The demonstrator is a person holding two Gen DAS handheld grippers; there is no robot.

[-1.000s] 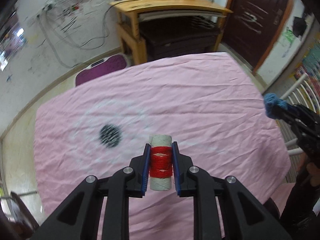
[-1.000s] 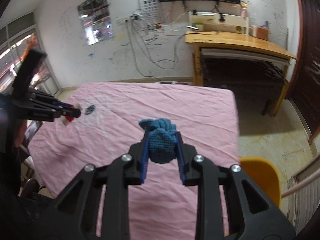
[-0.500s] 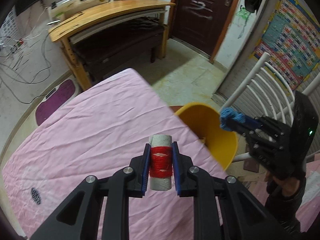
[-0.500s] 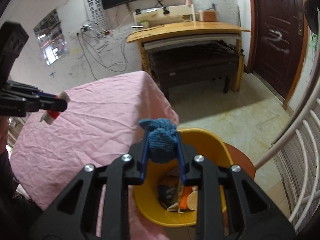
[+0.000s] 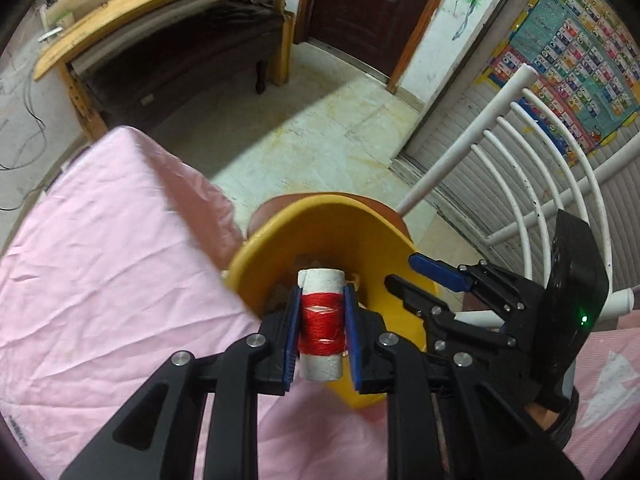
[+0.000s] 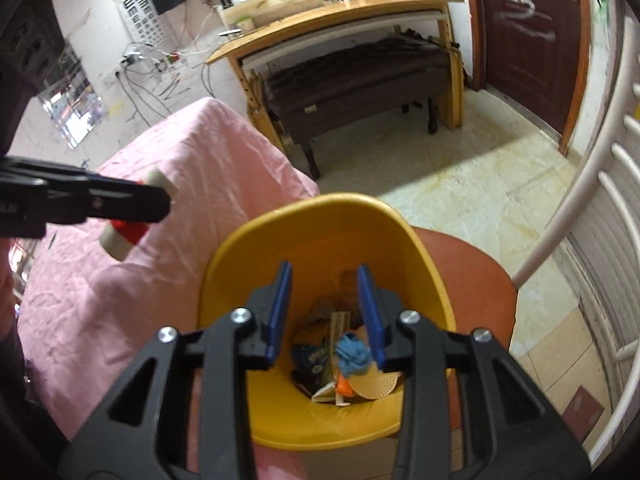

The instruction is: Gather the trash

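Observation:
My left gripper (image 5: 319, 300) is shut on a white spool of red thread (image 5: 321, 320) and holds it over the near rim of the yellow trash bin (image 5: 316, 216). The spool also shows in the right wrist view (image 6: 128, 232), to the left of the bin (image 6: 328, 216). My right gripper (image 6: 325, 280) is open and empty above the bin's mouth. The blue knitted wad (image 6: 354, 356) lies inside the bin on other trash. The right gripper (image 5: 416, 276) also shows in the left wrist view, over the bin's right side.
The bin stands on an orange-brown chair seat (image 6: 480, 280) beside the pink-clothed table (image 5: 100, 280). White chair bars (image 5: 520, 152) rise to the right. A wooden desk (image 6: 340, 16) and a dark door (image 6: 532, 32) stand behind, across bare floor.
My right gripper has opened and dropped the blue wad into the bin. My left gripper has carried the spool from over the table to the bin's rim.

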